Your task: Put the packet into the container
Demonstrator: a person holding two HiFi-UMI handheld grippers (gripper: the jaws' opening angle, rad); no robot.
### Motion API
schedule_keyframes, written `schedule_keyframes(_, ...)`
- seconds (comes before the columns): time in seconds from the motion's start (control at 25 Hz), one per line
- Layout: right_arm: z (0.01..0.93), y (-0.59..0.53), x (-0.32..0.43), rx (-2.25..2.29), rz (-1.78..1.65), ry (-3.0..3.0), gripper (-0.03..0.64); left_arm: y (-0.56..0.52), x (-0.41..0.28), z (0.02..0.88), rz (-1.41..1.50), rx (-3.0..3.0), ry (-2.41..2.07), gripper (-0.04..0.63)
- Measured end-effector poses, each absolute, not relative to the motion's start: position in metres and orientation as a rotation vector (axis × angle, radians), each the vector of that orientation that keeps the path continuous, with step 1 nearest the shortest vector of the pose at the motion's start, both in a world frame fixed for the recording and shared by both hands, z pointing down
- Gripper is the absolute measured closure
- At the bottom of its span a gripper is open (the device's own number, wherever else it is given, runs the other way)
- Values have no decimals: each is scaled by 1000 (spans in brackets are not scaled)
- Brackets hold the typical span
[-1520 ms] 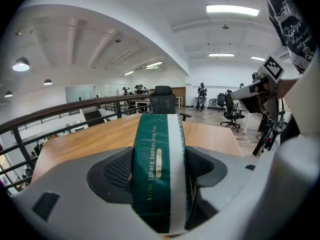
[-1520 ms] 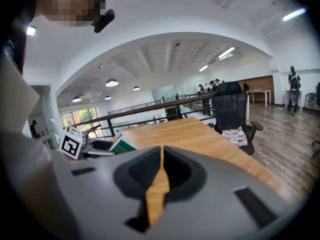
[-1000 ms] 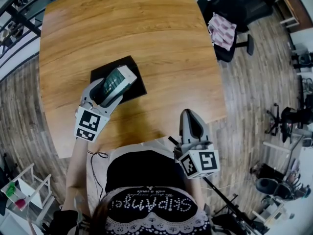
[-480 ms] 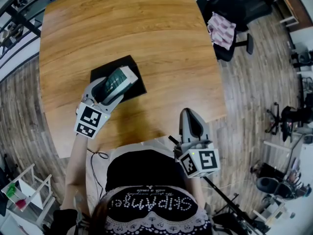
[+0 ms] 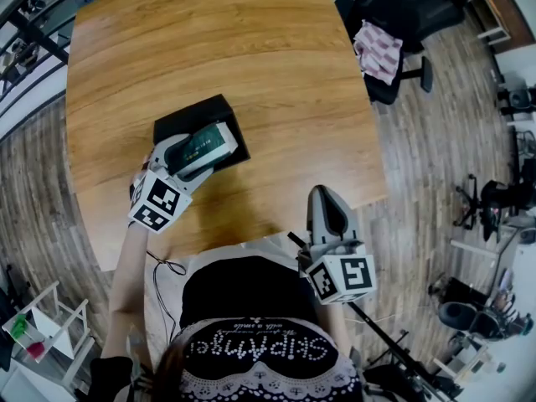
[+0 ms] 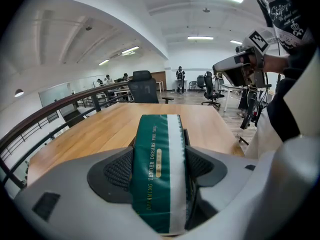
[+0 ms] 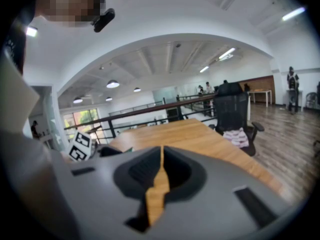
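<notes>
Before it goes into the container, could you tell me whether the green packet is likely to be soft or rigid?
Probably soft but shape-holding: the packet looks plump and rounded in the left gripper, without sagging. Its glossy wrapper may be a little slippery. Sticking out unsupported over the container, it is likely light.

Bright, even overhead light; strong fisheye warping, dark corners.

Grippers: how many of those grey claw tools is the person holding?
2. The left gripper clamps a green packet above the black container; the right gripper, shut and empty, hovers by the table's near edge. None seem hidden.
</notes>
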State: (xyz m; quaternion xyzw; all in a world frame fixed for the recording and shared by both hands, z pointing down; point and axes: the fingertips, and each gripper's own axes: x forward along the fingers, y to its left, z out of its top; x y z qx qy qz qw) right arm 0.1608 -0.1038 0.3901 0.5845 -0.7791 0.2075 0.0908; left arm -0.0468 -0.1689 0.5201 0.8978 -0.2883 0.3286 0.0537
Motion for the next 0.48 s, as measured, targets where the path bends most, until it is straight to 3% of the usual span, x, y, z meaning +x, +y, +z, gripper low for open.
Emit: schedule_keyframes(0.48, 392, -105, 159, 1728, 622, -2309, 577, -169, -41, 541, 1072, 2705, -810, 245)
